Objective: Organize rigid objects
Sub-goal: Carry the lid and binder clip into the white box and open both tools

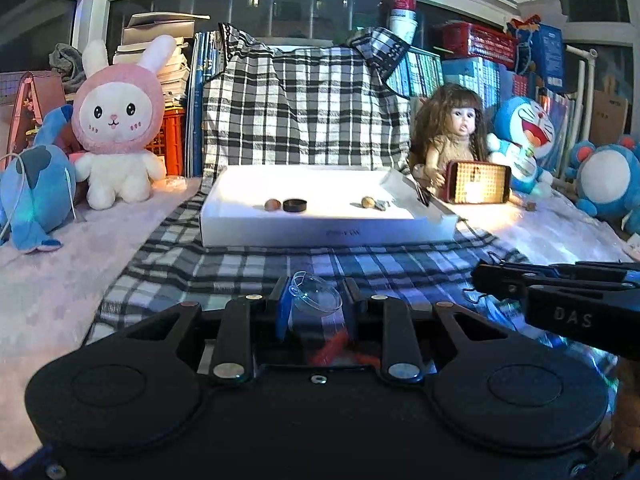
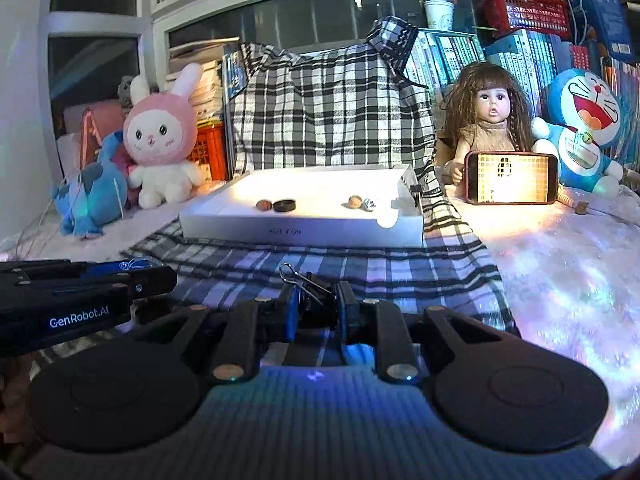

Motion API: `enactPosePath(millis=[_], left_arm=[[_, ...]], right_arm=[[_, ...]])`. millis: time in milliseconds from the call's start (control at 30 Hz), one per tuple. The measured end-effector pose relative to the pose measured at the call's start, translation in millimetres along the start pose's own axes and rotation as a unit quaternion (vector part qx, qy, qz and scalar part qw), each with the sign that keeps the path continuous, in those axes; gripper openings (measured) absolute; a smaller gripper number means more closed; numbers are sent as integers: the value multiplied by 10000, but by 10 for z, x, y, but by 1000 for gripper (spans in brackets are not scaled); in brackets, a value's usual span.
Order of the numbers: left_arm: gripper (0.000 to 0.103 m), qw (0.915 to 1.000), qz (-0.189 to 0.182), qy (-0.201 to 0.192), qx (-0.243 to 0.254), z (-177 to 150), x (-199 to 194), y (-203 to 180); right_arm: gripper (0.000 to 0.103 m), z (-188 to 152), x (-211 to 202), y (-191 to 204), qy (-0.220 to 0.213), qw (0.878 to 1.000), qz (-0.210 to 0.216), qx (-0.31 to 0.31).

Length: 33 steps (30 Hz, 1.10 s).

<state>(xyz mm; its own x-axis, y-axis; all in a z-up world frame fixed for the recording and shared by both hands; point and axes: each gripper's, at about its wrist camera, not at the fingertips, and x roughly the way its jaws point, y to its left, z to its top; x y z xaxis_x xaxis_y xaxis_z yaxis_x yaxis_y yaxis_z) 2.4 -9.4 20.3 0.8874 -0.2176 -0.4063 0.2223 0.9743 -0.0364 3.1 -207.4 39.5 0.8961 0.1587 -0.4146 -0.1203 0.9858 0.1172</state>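
Observation:
My left gripper (image 1: 316, 304) is shut on a small clear plastic cup (image 1: 316, 300) held above the plaid cloth. My right gripper (image 2: 316, 304) is shut on a black binder clip (image 2: 310, 286) whose wire handle sticks up to the left. Ahead lies a shallow white box (image 1: 328, 230) (image 2: 304, 230). Inside it are a brown nut (image 1: 272, 204), a black round lid (image 1: 295, 205), another nut (image 1: 367, 201) and a small metal piece (image 1: 381, 205). The right gripper's fingers (image 1: 560, 284) show at the right of the left wrist view, and the left gripper's fingers (image 2: 80, 280) at the left of the right wrist view.
A pink rabbit plush (image 1: 118, 128) and a blue plush (image 1: 34, 196) sit to the left. A doll (image 1: 452, 132), a lit phone (image 1: 478, 182) and blue cat plushes (image 1: 524, 136) sit to the right. Books and a plaid-draped stack (image 1: 304, 112) stand behind the box.

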Motion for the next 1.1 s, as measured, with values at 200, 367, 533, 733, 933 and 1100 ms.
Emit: enactPosePath(millis=[200, 367, 533, 733, 933, 1100], left_arm=[[26, 9998, -27, -160, -120, 302, 183, 93], [26, 9984, -273, -170, -472, 569, 423, 228], [26, 9973, -290, -159, -656, 789, 691, 338], [25, 9964, -248, -16, -811, 1032, 1101, 523], [25, 9947, -182, 286, -972, 1222, 1581, 683], [25, 9917, -5, 480, -1195, 1264, 1971, 797]], right_arm=[[24, 260, 137, -83, -111, 9999, -16, 91], [24, 495, 324, -136, -200, 9997, -69, 78], [24, 693, 597, -196, -74, 9998, -59, 178], [24, 928, 914, -284, 96, 9992, 27, 393], [24, 1100, 1344, -380, 455, 9951, 207, 855], [24, 1176, 1741, -410, 700, 9903, 220, 1182]])
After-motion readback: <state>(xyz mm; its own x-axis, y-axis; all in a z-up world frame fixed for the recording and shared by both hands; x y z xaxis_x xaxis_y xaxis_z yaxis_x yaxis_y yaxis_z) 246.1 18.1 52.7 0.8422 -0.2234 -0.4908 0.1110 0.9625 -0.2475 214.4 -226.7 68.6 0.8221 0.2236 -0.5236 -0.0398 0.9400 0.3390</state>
